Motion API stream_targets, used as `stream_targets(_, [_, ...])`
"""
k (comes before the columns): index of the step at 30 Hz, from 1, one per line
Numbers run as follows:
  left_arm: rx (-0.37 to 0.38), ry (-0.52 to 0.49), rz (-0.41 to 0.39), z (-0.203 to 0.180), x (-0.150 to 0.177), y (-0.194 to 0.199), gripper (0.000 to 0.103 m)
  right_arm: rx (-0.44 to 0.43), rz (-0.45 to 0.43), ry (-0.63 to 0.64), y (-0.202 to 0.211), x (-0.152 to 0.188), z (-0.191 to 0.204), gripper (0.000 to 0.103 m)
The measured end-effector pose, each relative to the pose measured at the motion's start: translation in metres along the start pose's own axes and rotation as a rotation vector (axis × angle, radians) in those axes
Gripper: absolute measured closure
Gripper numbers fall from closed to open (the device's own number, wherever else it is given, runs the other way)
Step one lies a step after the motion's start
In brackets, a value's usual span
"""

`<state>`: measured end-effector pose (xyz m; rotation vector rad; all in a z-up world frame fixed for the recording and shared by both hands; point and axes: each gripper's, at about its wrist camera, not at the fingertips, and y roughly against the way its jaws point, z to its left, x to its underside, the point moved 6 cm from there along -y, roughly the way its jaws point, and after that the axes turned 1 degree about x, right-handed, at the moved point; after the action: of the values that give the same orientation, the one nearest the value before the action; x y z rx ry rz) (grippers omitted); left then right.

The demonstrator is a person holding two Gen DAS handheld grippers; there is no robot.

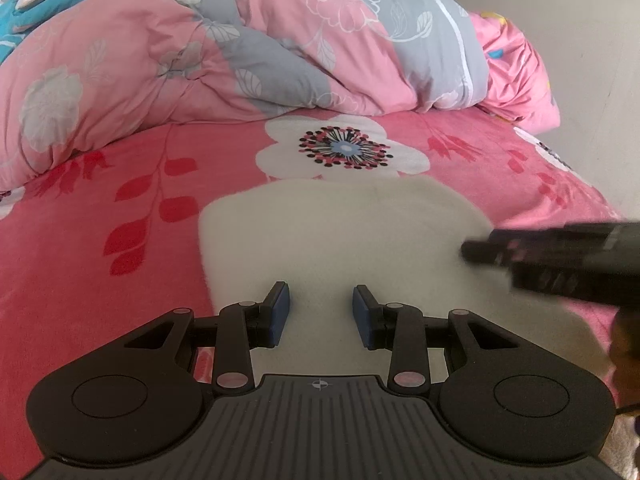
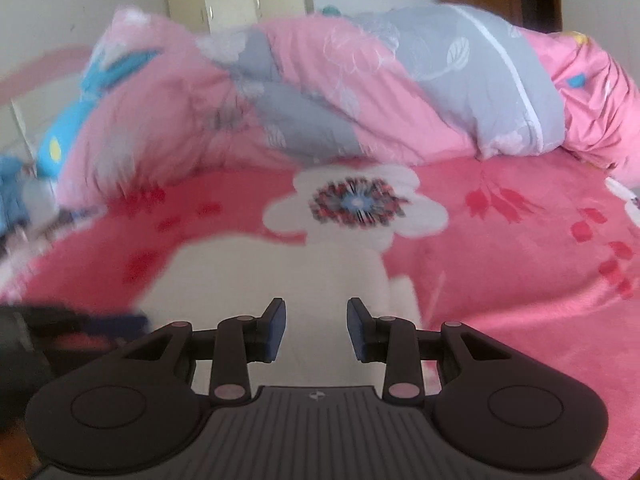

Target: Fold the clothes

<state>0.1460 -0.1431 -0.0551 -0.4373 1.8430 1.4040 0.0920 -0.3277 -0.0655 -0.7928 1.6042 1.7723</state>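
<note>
Left tongs (image 1: 321, 316) and right tongs (image 2: 316, 330) released, over cream garment (image 1: 340, 236), flat on pink blanket (image 1: 100, 240), orientation unclear.

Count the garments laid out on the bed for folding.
1: a cream garment lies flat on the pink blanket, just ahead of both open grippers. The heaped quilt behind may hide others.

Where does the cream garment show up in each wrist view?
Left wrist: cream garment fills the lower centre, beyond the open jaws, on the pink blanket.
Right wrist: cream garment lies centre-left, blurred, beyond the open jaws.
Shared landmark: the white flower print just beyond the garment's far edge.
</note>
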Motion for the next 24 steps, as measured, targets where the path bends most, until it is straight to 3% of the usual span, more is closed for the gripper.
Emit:
stream_targets(18, [-0.012, -0.025, -0.025, -0.002, 0.002, 0.002, 0.068, -0.005, -0.093, -0.015, -0.005, 0.027, -0.007, 0.067])
stream_targets(24, [0.019, -0.024, -0.059, 0.001, 0.006, 0.004, 0.067, -0.041, -0.137, -0.054, 0.033, 0.048, -0.003, 0.06])
